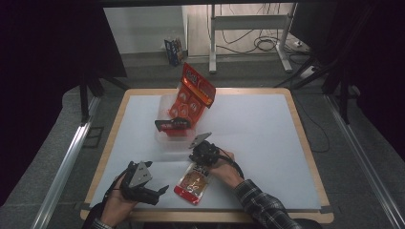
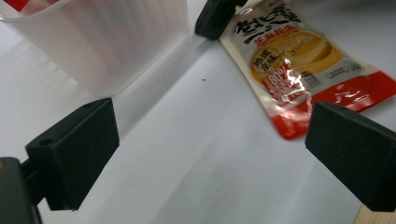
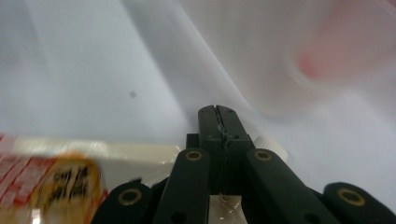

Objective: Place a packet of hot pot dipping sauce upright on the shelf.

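A snack pouch [image 1: 193, 183], cream with a red bottom edge, lies flat on the white mat near the front edge. My right gripper [image 1: 195, 157] is shut on its top corner, and its jaws [image 3: 218, 112] meet with a thin film pinched between them. The pouch [image 3: 56, 177] shows blurred at lower left there. My left gripper [image 1: 157, 179] rests to the left of the pouch, open and holding nothing [image 2: 212, 154]. Its view shows the pouch [image 2: 299, 65] ahead on the right and the right gripper's tip [image 2: 215, 16] at the pouch's corner.
A clear plastic container [image 1: 167, 131] stands mid-table and holds orange-red snack packets [image 1: 191, 95] that stick up and lean back. The container [image 2: 102, 37] is close ahead of the left gripper. The white mat [image 1: 262, 143] covers the wooden table. Table legs and cables lie beyond.
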Tool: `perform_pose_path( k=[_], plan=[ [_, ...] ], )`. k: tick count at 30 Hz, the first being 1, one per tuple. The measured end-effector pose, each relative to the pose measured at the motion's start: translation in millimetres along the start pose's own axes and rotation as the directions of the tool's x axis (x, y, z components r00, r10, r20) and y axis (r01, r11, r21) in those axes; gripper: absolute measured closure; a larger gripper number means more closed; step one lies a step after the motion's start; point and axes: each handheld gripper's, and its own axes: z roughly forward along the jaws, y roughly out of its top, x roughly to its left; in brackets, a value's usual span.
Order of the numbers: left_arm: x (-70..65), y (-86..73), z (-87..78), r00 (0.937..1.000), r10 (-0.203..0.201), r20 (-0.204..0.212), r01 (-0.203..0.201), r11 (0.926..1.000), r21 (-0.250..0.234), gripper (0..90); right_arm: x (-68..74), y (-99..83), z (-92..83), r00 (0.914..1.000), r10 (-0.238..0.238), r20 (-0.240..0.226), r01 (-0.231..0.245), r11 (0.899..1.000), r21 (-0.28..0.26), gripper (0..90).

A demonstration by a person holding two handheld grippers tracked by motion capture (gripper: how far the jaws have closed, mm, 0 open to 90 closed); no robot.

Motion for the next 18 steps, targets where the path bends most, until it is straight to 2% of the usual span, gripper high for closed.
perform_pose_path(
  k=[3, 7, 11, 12, 13, 14, 18],
  plan=[
    [-1.6, 0.6, 1.6, 0.9999, -0.01, 0.008, 0.01, 0.9999, -0.003, 3.0, -8.9, -11.1, -9.7, 0.9989, 0.046, -0.003, -0.046, 0.999, 0.001, 88.8],
    [-2.4, 1.4, 3.5, 0.9996, -0.015, 0.025, 0.015, 0.9999, 0.005, 3.1, -15.7, -23.3, -21.8, 0.9981, 0.059, 0.016, -0.059, 0.998, 0.011, 88.8],
    [-3.9, 2.6, 8.9, 0.9973, -0.037, 0.064, 0.036, 0.9992, 0.014, 3.5, -19.2, -31.7, -28.8, 0.9958, 0.09, 0.016, -0.09, 0.996, 0.002, 88.4],
    [-4.7, 2.4, 11.2, 0.9966, -0.038, 0.073, 0.037, 0.9991, 0.022, 3.7, -18.9, -31.9, -29.4, 0.9968, 0.079, 0.016, -0.079, 0.997, 0.002, 86.4],
    [-5.5, 2.2, 14.2, 0.9955, -0.04, 0.085, 0.037, 0.9988, 0.032, 4.0, -18.2, -31.7, -31.3, 0.9973, 0.072, 0.01, -0.072, 0.997, -0.001, 80.4],
    [-6.1, 2.0, 17.1, 0.9936, -0.037, 0.106, 0.033, 0.9986, 0.041, 4.1, -17.2, -31.0, -34.4, 0.9973, 0.068, 0.03, -0.067, 0.998, -0.012, 72.9],
    [-7.2, 4.1, 23.2, 0.9904, -0.037, 0.133, 0.032, 0.9986, 0.042, 5.9, -18.3, -32.2, -48.3, 0.9949, 0.09, 0.045, -0.088, 0.995, -0.035, 52.9]
  ],
)
